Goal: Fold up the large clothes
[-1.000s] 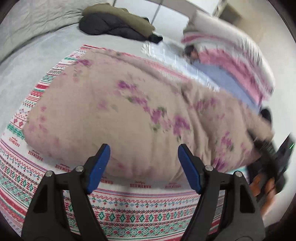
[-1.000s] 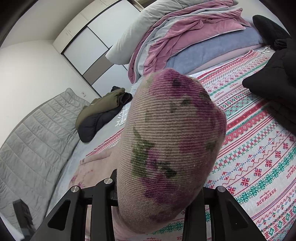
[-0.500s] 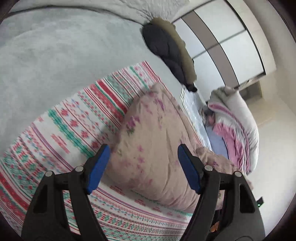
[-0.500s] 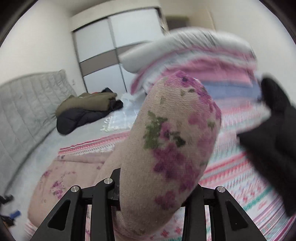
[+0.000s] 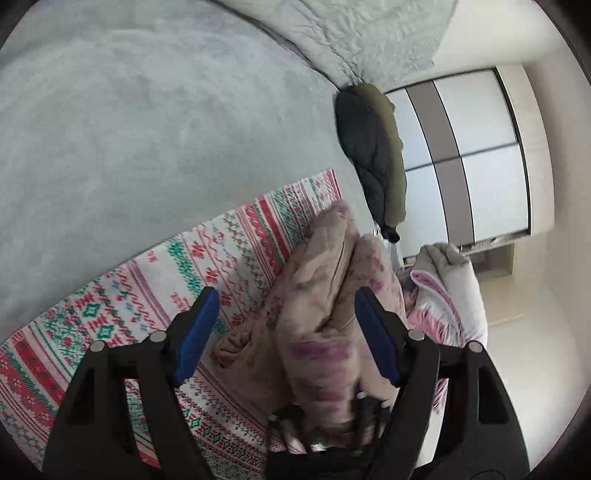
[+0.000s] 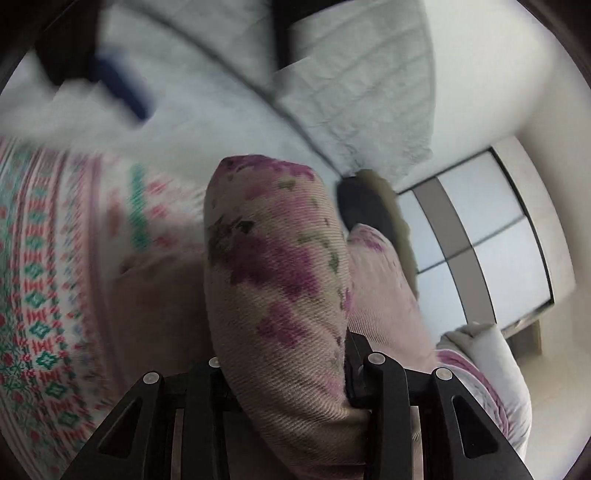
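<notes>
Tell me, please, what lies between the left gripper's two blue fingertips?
In the left wrist view, the open left gripper frames the bunched floral garment, lying on the patterned blanket.

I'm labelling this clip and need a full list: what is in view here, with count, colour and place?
floral garment: one, beige with purple flowers, bunched on the patterned blanket, one end lifted.
patterned blanket: one, white with red and green bands, spread over the bed.
grey bed cover: one, pale grey, beyond the blanket.
quilted headboard: one, light grey, at the far edge of the bed.
dark jacket pile: one, black and olive, near the wardrobe.
wardrobe: one, white panels with brown strips, against the wall.
bedding stack: one, pink, white and grey, right of the garment.
left tool: black with blue pads, open, over the garment.
right tool: black, shut on the floral garment.
</notes>
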